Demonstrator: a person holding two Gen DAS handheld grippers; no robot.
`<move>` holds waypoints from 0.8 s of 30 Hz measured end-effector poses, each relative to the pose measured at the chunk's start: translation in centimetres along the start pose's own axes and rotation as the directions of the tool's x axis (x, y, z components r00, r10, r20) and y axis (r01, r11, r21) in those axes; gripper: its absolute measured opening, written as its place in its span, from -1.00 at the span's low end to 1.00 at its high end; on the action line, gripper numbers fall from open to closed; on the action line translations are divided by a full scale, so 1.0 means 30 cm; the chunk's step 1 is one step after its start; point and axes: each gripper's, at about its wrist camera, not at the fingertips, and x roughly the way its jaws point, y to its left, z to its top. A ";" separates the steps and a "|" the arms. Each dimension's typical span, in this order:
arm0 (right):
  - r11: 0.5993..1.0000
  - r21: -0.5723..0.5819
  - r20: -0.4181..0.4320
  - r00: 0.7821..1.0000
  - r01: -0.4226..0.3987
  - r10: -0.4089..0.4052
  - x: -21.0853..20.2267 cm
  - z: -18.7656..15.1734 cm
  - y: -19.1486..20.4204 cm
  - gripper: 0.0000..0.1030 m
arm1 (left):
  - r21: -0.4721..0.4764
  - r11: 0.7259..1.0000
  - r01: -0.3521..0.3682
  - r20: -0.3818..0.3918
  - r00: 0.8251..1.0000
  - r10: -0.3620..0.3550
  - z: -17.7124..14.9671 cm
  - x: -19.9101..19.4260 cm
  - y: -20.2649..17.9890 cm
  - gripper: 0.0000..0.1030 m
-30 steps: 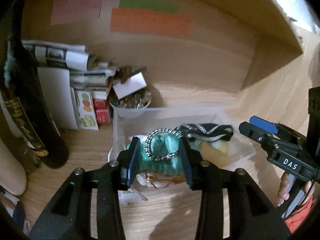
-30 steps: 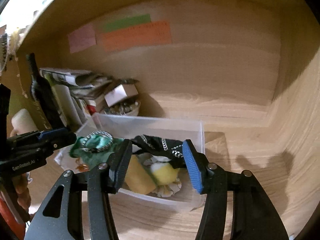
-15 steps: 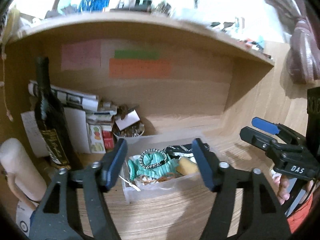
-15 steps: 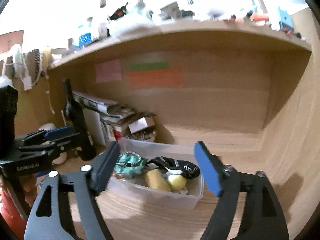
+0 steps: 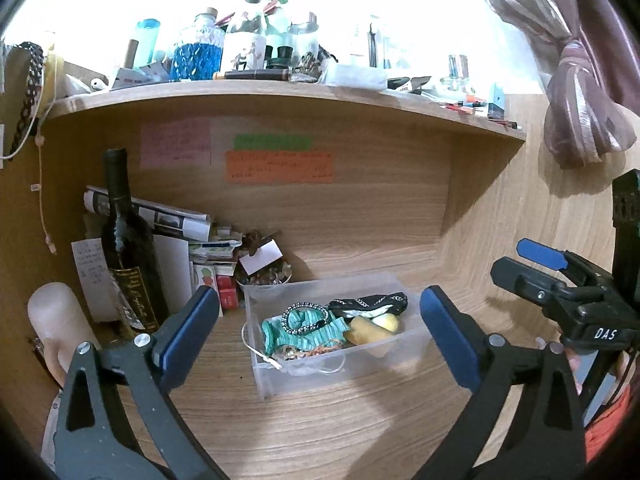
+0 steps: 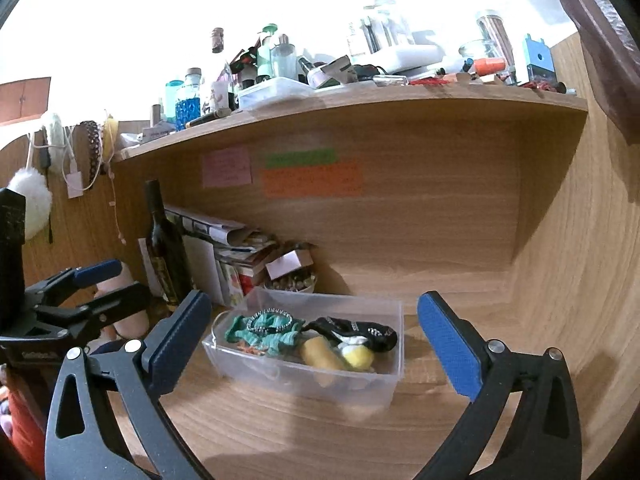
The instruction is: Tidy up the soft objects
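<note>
We see both of our tools held back from the wooden counter [image 5: 320, 420], each spread wide and carrying nothing: the left hand-held gripper [image 5: 320, 332] frames the clear plastic box [image 5: 384, 364] between its blue pads, and the right hand-held gripper [image 6: 314, 344] does the same from its own side. The box stands on the counter under the shelf [image 5: 280, 96], near the back wall, with the soft things lying inside it. At the left end of the box lies a teal knitted piece [image 5: 308, 332] with a black-and-white braided band [image 5: 304, 316] resting on top of it; a black patterned fabric piece [image 5: 368, 306] stretches along the far side, and a yellow soft roll [image 5: 364, 330] lies just beside a paler yellow puff [image 5: 386, 322] at the right end. From the right wrist view we find the same order, teal piece [image 6: 264, 332] at the left and yellow roll [image 6: 320, 354] toward the right. Left of the box stand a dark wine bottle [image 5: 128, 248], a stack of papers and small cartons [image 5: 200, 248] and a small bowl of trinkets [image 5: 264, 276]. Pink, green and orange sticky notes [image 5: 280, 166] are stuck on the back wall. The shelf above is crowded with bottles and jars.
</note>
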 end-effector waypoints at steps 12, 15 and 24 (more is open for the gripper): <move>1.000 -0.015 0.025 1.000 -0.001 0.001 -0.048 -0.009 0.025 1.00 | 0.010 1.000 0.011 0.014 1.000 -0.011 -0.020 -0.028 -0.018 0.99; 1.000 -0.023 0.027 1.000 -0.001 0.002 -0.051 -0.008 0.032 1.00 | 0.010 1.000 0.012 0.018 1.000 -0.012 -0.021 -0.031 -0.016 0.99; 1.000 -0.031 0.030 1.000 -0.003 0.004 -0.053 -0.011 0.036 1.00 | 0.009 1.000 0.019 0.014 1.000 -0.019 -0.021 -0.028 -0.014 1.00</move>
